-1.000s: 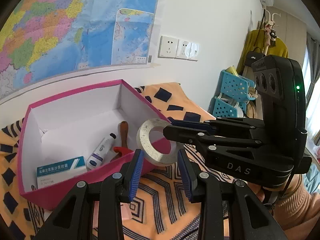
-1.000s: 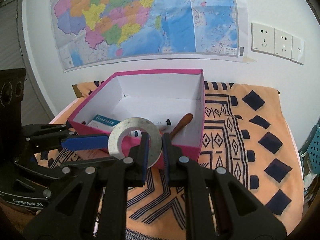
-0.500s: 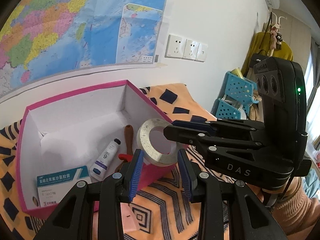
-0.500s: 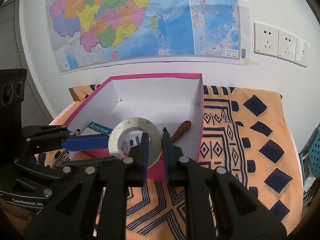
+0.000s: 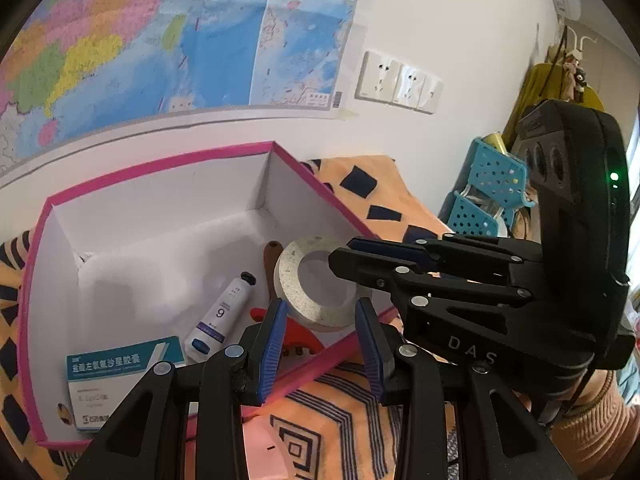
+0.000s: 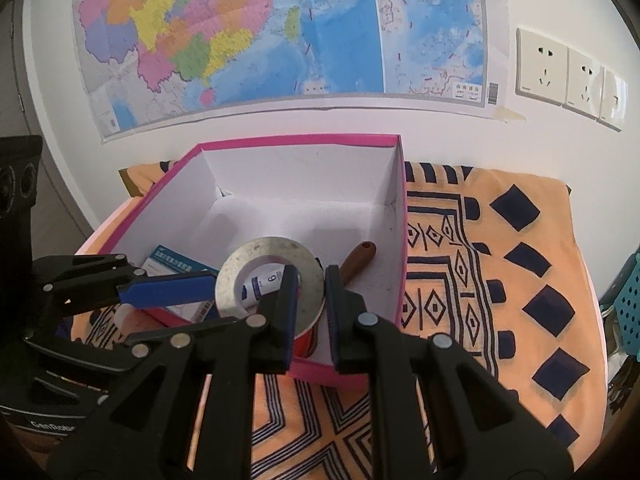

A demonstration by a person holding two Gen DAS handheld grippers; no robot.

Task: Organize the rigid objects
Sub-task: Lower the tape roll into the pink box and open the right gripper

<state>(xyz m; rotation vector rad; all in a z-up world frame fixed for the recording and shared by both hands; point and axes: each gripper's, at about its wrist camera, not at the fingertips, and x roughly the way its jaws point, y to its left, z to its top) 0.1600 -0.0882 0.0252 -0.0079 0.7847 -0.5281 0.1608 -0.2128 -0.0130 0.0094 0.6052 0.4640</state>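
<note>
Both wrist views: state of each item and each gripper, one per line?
tape roll: held over box, not yet released
right gripper: shut on the roll's rim
left gripper: at the roll, grip unclear
pink box: open, no lid
tube: lying in box, capped
medicine carton: flat in box, closed

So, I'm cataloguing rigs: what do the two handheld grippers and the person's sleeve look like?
Both are black plastic linkages with silver rivets and blue ribbed finger pads. The right gripper reads "DAS", with a green light; the left gripper reads "GenRobo". The ribbed orange-tan knit sleeve shows.
</note>
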